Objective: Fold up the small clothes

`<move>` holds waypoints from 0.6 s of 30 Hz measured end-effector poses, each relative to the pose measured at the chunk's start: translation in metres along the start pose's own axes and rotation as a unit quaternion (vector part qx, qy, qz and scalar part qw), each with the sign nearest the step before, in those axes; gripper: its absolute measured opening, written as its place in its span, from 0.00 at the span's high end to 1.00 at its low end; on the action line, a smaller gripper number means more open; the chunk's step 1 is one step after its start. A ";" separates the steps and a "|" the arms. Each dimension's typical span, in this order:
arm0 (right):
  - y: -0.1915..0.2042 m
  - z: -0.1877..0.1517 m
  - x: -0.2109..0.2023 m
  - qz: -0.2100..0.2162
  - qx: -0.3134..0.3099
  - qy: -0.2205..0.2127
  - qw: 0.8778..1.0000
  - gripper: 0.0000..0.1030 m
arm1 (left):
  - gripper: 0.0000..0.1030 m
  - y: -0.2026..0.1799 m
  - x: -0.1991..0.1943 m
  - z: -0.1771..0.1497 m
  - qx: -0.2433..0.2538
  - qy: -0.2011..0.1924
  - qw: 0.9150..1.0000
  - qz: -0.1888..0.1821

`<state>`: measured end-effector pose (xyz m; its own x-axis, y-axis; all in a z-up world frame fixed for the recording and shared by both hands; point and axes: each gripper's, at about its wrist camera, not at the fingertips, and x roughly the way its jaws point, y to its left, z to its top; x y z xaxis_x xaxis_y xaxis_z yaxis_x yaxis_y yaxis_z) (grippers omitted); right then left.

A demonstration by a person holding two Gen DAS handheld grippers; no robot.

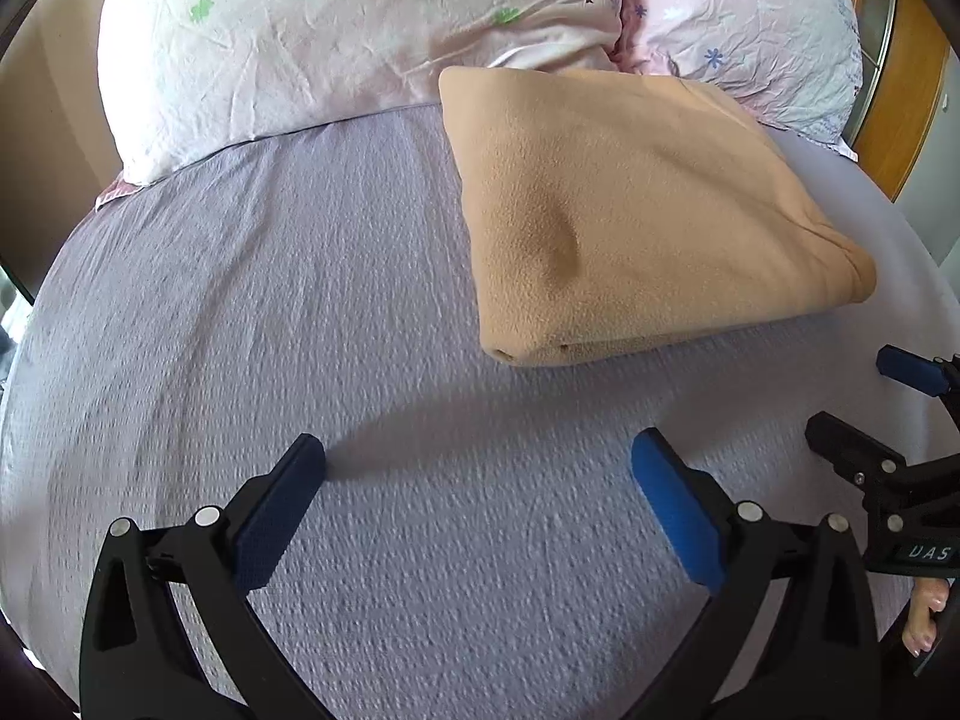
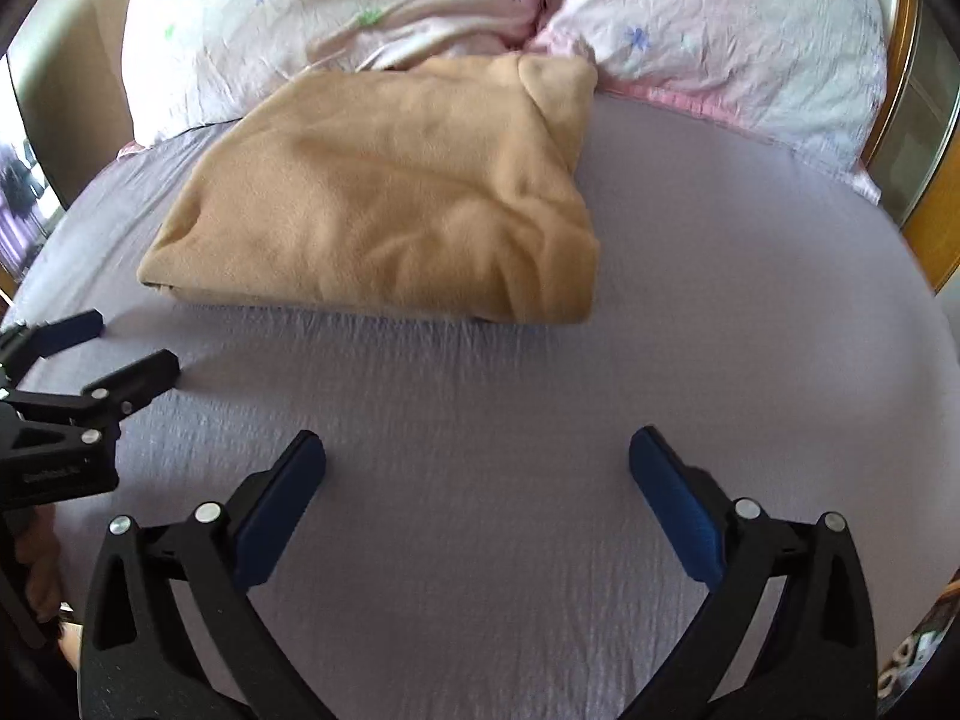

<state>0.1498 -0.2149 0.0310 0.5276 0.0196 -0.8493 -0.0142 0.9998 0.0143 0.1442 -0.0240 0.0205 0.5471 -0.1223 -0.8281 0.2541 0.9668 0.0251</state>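
Observation:
A tan fleece garment [image 1: 636, 210] lies folded in a thick rectangle on the lilac bed sheet [image 1: 300, 312], its far edge against the pillows. It also shows in the right wrist view [image 2: 384, 198]. My left gripper [image 1: 477, 450] is open and empty, hovering over bare sheet near and left of the fleece. My right gripper [image 2: 477, 447] is open and empty over bare sheet in front of the fleece. Each gripper shows in the other's view: the right one at the right edge [image 1: 864, 396], the left one at the left edge [image 2: 120, 348], both open.
Two pale pink flowered pillows [image 1: 336, 36] [image 2: 732, 42] lie along the head of the bed. A wooden headboard or frame [image 1: 900, 96] stands at the right. The lilac sheet [image 2: 720, 300] spreads around the fleece.

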 end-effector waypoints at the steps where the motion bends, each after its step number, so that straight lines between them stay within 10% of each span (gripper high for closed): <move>1: 0.000 0.000 0.000 -0.001 0.000 0.000 1.000 0.02 | 0.01 0.000 0.000 -0.001 0.000 0.000 1.000 0.000; 18: -0.002 -0.002 -0.002 -0.004 0.002 -0.001 1.000 0.02 | 0.01 -0.001 -0.001 -0.001 0.001 -0.001 1.000 0.000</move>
<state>0.1471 -0.2166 0.0319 0.5297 0.0106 -0.8481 -0.0065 0.9999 0.0085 0.1428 -0.0242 0.0202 0.5481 -0.1232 -0.8273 0.2560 0.9663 0.0257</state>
